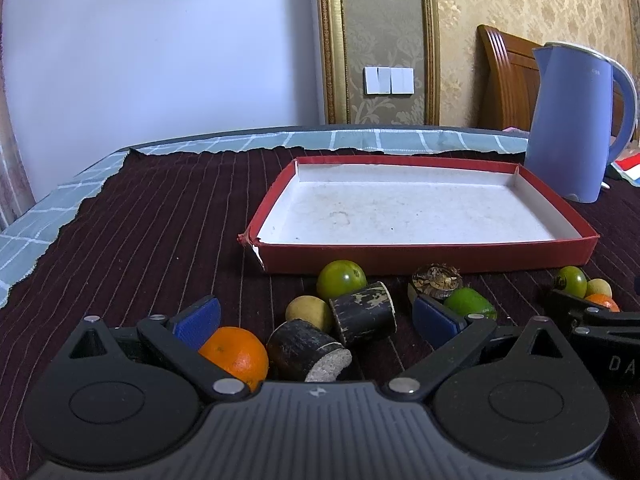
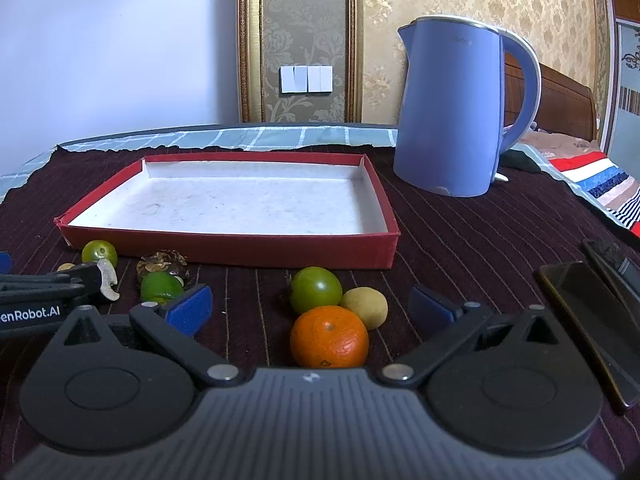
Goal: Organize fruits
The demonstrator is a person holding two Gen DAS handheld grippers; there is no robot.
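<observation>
Readable text, two spots only. Right wrist view: white lettering "enRobot.AI", cut off by the frame edge, on the black body of the left gripper (image 2: 44,286), left of the jaws. Left wrist view: white letters "DA", cut off, on the black body of the right gripper (image 1: 576,312), right of the jaws. Small grey mark on the kettle (image 2: 452,112): too faint to read.
</observation>
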